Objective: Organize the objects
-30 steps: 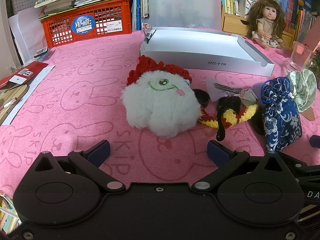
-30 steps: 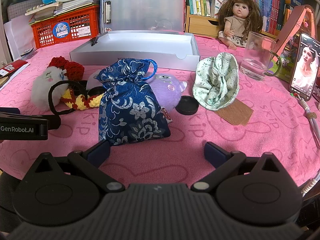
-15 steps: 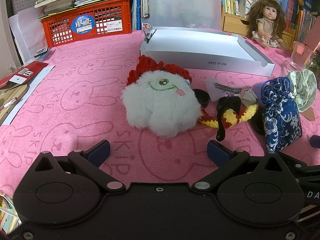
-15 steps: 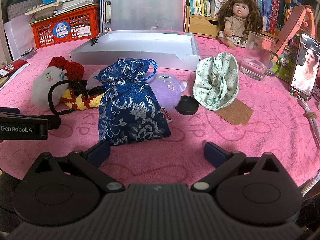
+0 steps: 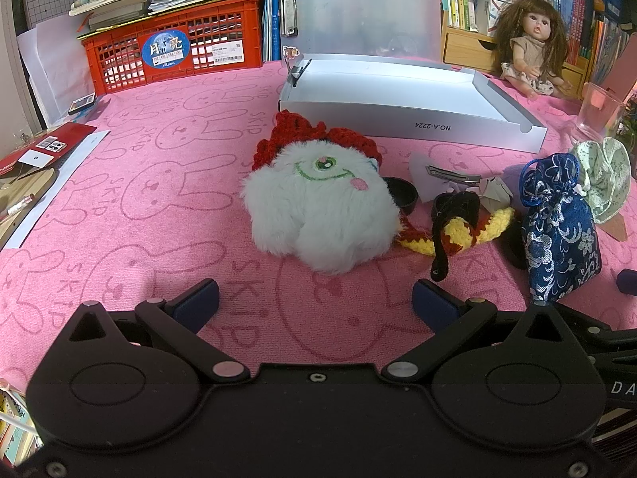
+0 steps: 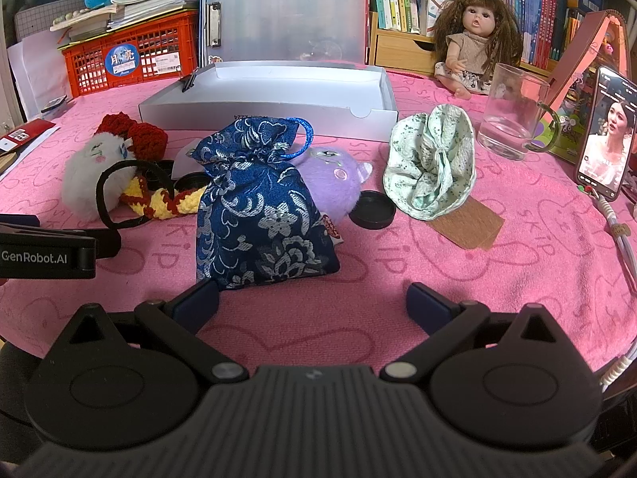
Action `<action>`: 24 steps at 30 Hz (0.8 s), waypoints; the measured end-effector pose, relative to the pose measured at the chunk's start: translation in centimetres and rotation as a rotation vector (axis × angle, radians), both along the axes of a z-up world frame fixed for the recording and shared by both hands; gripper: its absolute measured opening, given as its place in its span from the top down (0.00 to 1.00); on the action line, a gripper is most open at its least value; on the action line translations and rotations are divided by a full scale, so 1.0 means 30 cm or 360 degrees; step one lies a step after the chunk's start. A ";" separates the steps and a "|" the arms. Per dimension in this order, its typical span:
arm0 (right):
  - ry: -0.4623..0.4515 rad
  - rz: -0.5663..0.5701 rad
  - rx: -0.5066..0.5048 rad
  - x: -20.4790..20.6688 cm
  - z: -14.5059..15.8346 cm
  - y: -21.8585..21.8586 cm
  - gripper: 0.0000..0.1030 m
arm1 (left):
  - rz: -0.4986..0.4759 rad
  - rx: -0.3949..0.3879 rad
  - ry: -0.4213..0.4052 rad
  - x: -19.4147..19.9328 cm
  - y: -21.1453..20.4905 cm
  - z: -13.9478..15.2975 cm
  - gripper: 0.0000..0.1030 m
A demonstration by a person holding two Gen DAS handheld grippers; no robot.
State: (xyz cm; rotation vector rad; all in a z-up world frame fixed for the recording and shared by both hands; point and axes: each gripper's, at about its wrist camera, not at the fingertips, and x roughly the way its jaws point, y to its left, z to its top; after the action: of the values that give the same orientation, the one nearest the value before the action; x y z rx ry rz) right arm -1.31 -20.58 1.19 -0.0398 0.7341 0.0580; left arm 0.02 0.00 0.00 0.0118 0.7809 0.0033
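Note:
My left gripper (image 5: pixel 316 304) is open and empty, just short of a white furry plush (image 5: pixel 318 209) with a red crochet top. My right gripper (image 6: pixel 312 304) is open and empty, just short of a blue brocade pouch (image 6: pixel 258 215), which also shows in the left wrist view (image 5: pixel 559 235). Behind the pouch lie a purple plush (image 6: pixel 332 177), a black lid (image 6: pixel 372 209), a green floral cloth pouch (image 6: pixel 434 163) and a yellow-red crochet piece with a black loop (image 6: pixel 159 201). An open grey box (image 6: pixel 278 87) stands behind them all.
A pink bunny-print cloth (image 5: pixel 159 199) covers the table. A glass mug (image 6: pixel 511 113), a phone on a stand (image 6: pixel 605 135) and a doll (image 6: pixel 473 46) stand at the right. A red crate (image 5: pixel 171 51) and papers are at the left. The left gripper's body (image 6: pixel 47 255) juts in at the left.

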 end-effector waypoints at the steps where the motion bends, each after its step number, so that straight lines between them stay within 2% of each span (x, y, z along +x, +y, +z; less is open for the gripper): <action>1: 0.0000 0.0000 0.0001 0.000 0.000 0.000 0.00 | 0.0000 0.0000 0.0000 0.000 0.000 0.000 0.00; 10: 0.0000 0.0001 0.0003 0.004 0.001 0.000 0.00 | -0.0004 0.0001 -0.0013 -0.002 0.000 -0.001 0.00; 16: -0.0018 0.0050 0.0031 -0.010 0.005 0.000 0.00 | -0.0044 0.0001 -0.0089 -0.021 0.018 -0.018 0.00; 24: -0.0105 0.0127 0.0055 -0.017 0.027 0.011 0.00 | -0.0067 -0.0056 -0.0065 -0.004 0.034 0.013 0.00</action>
State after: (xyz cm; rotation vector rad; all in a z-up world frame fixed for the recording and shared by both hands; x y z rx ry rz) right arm -1.83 -20.23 2.01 -0.0379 0.6654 0.1451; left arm -0.09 1.03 0.40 -0.0054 0.7399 -0.0499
